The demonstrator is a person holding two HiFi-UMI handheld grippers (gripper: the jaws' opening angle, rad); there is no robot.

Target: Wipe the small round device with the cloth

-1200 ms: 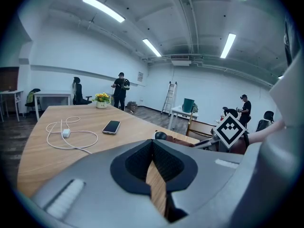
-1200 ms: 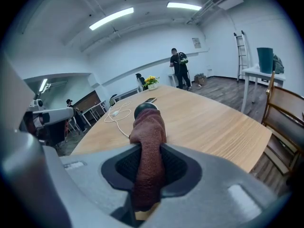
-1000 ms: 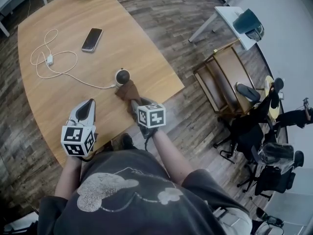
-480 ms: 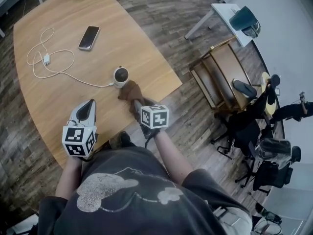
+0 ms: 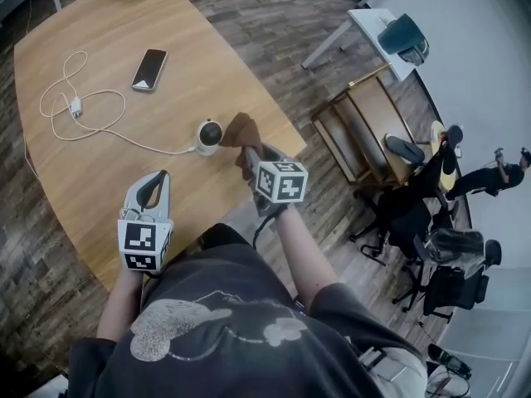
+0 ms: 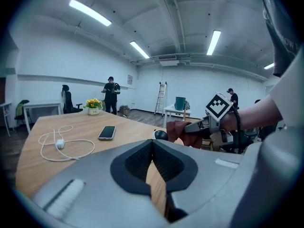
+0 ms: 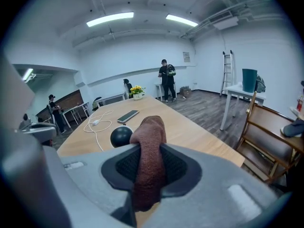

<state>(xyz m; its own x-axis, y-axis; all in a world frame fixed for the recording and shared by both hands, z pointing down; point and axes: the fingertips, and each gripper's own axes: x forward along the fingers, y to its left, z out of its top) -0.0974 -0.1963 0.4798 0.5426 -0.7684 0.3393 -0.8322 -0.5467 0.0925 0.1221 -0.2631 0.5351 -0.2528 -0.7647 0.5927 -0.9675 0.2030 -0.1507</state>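
Wiping step, prob. between strokes: R gripper [image 5: 246, 151] fingers were clamped on the brown cloth [image 5: 238, 129], held just beside the small round device [image 5: 208, 135] near the table's [image 5: 99, 181] right edge. L gripper [image 5: 153, 182] fingers were closed on nothing, over the near edge. Next move needs the cloth pressed onto the device w/o snagging its cable [image 5: 91, 114]; phone [image 5: 149, 69] lay well apart

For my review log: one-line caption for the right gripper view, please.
Right gripper shut on a brown cloth, close beside the small round device on the wooden table.
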